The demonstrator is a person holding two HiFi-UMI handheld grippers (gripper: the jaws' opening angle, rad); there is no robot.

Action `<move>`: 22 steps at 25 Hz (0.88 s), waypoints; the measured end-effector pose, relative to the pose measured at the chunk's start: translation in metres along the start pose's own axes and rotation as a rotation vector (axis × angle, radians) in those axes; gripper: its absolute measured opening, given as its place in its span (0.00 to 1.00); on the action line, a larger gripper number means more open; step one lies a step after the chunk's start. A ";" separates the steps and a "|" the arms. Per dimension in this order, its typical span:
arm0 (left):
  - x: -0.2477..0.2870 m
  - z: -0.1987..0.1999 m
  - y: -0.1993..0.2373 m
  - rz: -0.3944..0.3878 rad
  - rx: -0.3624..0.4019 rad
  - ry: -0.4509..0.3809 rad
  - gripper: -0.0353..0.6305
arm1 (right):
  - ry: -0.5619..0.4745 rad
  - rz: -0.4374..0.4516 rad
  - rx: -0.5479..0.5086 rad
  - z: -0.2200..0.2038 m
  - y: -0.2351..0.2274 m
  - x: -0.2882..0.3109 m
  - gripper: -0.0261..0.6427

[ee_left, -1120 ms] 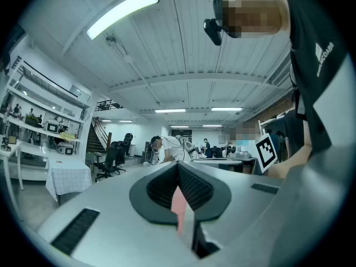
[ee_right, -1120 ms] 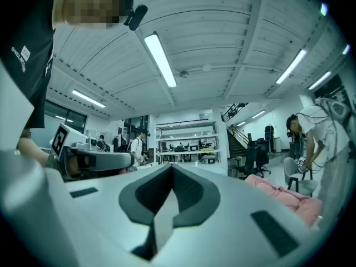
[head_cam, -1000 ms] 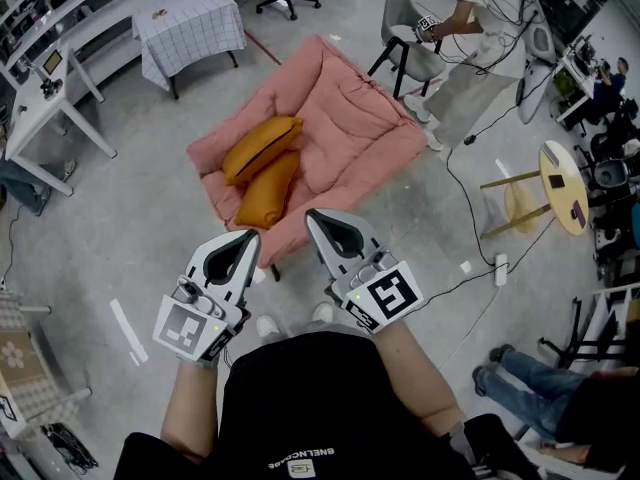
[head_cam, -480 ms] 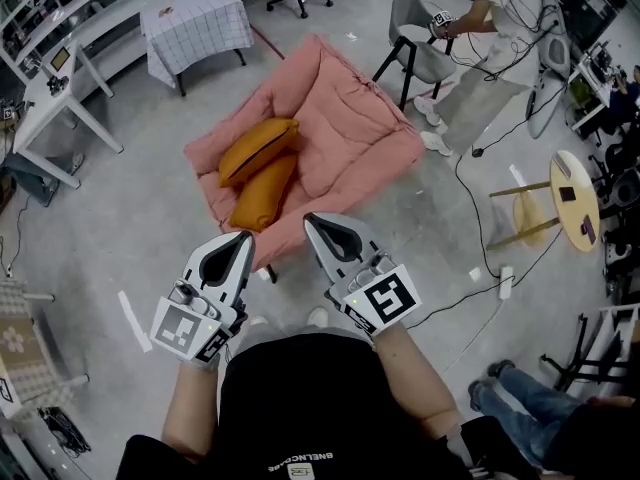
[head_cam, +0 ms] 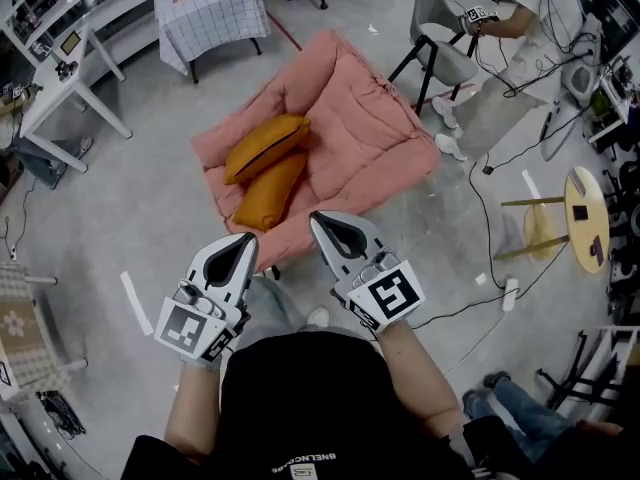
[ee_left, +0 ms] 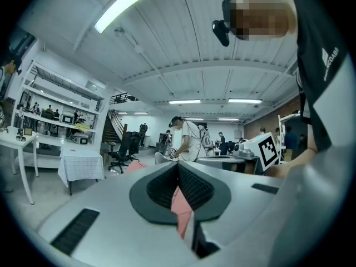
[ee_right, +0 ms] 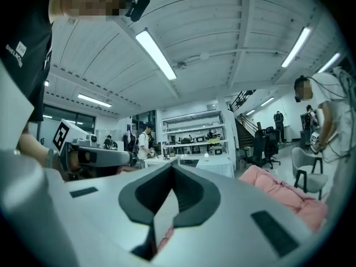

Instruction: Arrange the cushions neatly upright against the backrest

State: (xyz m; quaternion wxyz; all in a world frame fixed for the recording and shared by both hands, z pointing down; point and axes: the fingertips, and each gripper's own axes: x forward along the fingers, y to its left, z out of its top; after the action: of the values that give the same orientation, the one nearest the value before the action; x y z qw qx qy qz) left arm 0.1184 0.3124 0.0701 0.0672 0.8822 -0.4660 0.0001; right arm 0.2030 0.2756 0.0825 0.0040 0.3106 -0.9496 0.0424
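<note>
- Grippers: left gripper [head_cam: 245, 240] and right gripper [head_cam: 318, 220], side by side, both with jaws pressed together and empty, just short of the sofa [head_cam: 365, 133].
- Cushions: two, orange. The upper cushion [head_cam: 266, 144] overlaps the lower cushion [head_cam: 269, 190]; both lie slumped on the sofa's left part, untouched.
- Step, as judged: approach; nothing arranged yet.
- Next move calls for: jaws spread, near cushion reached, edge pinched, cushion stood upright at the sofa's back.
</note>
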 end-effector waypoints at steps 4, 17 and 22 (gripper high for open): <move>0.014 -0.002 0.030 -0.008 0.002 0.004 0.07 | 0.021 0.000 -0.015 -0.004 -0.009 0.029 0.05; 0.040 -0.011 0.182 -0.051 -0.016 0.053 0.07 | 0.088 -0.075 -0.008 -0.013 -0.044 0.180 0.05; 0.037 -0.018 0.236 -0.061 -0.026 0.075 0.07 | 0.115 -0.138 -0.004 -0.020 -0.052 0.226 0.05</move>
State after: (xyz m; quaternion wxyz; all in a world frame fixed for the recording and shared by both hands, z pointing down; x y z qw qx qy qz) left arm -0.0534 0.1523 0.1179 0.0958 0.8944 -0.4362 0.0250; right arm 0.0509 0.1028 0.1146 0.0623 0.3721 -0.9243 0.0578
